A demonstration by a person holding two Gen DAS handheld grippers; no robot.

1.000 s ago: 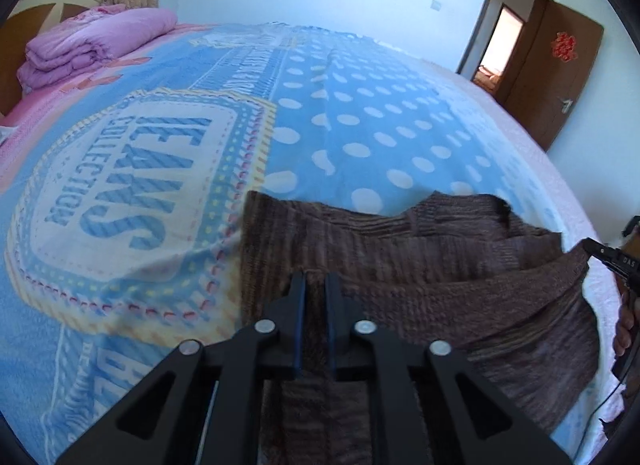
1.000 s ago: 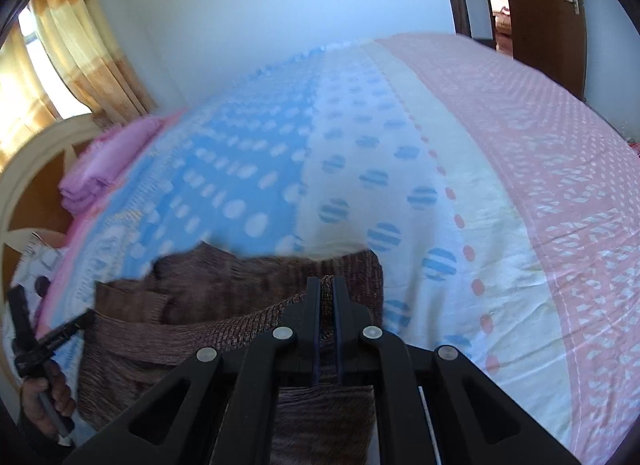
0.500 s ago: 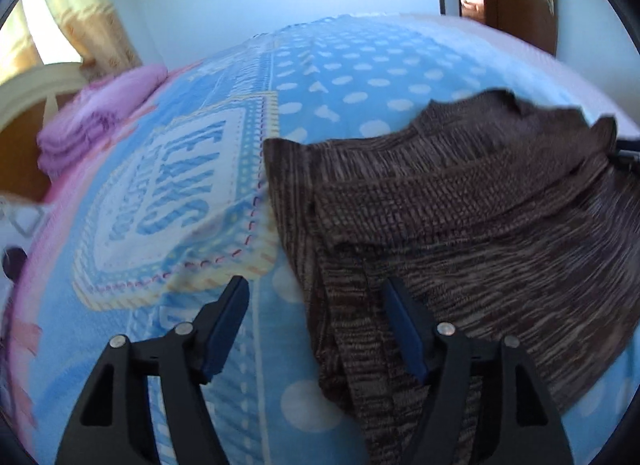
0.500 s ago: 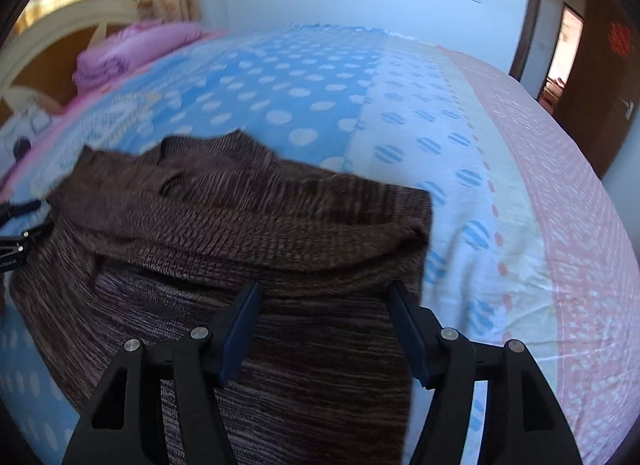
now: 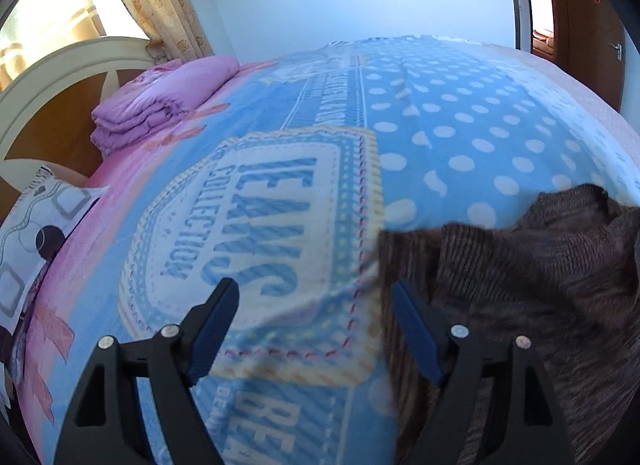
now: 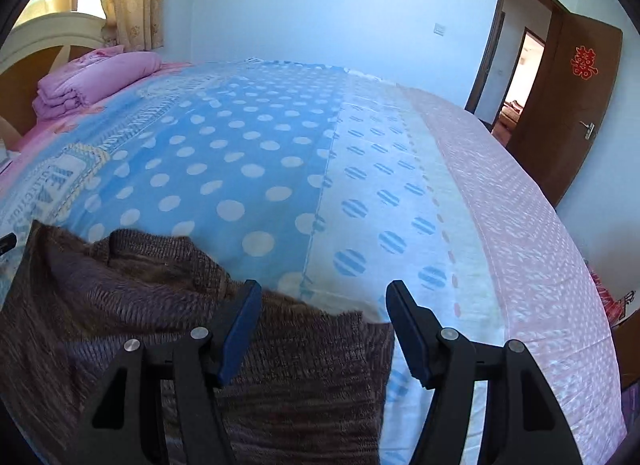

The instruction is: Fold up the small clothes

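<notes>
Now both your grippers have just been opening: the left gripper (image 5: 312,305) and right gripper (image 6: 324,309) were shut on the brown knit garment (image 6: 168,305) a sec ago, now jaws stand wide w/ nothing between them. The garment lies released on the near part of the bed cover (image 5: 460,137), folded over itself, so I judge one fold is done and you can go for the next. Writing on the cover reads "COLLECTION"; the bigger word I read approx. as "JEANS".
</notes>
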